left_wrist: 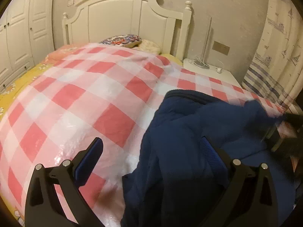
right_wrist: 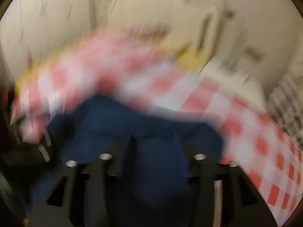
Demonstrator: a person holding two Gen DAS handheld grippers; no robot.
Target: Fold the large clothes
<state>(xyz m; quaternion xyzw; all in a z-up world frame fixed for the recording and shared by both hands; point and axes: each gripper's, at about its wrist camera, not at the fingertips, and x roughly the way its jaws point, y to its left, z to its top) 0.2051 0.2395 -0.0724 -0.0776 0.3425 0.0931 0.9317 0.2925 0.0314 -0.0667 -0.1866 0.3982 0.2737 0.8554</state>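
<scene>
Navy fleece, the garment [left_wrist: 198, 151] lies crumpled on the checked cover [left_wrist: 79, 98] of the bed [left_wrist: 17, 87], bunched against the near right corner with a dark ribbed edge turned toward the headboard [left_wrist: 125, 17]. No clear long axis shows yet; the heap runs roughly from the near edge up toward that headboard, and I cannot tell collar from hem.

The left hand-held gripper [left_wrist: 151, 151] stands wide apart and released, one finger over bare cover, the other over the cloth. In the blurred right wrist view, the right hand-held gripper [right_wrist: 155, 147] has navy cloth between its fingers, yet whether the pads pinch it I cannot tell.

The risks, as I judge them: a thick bundle could slide free of a loose pinch, the slick plastic-looking cover could be caught and dragged along, and cloth near the right edge could slip off the bed
</scene>
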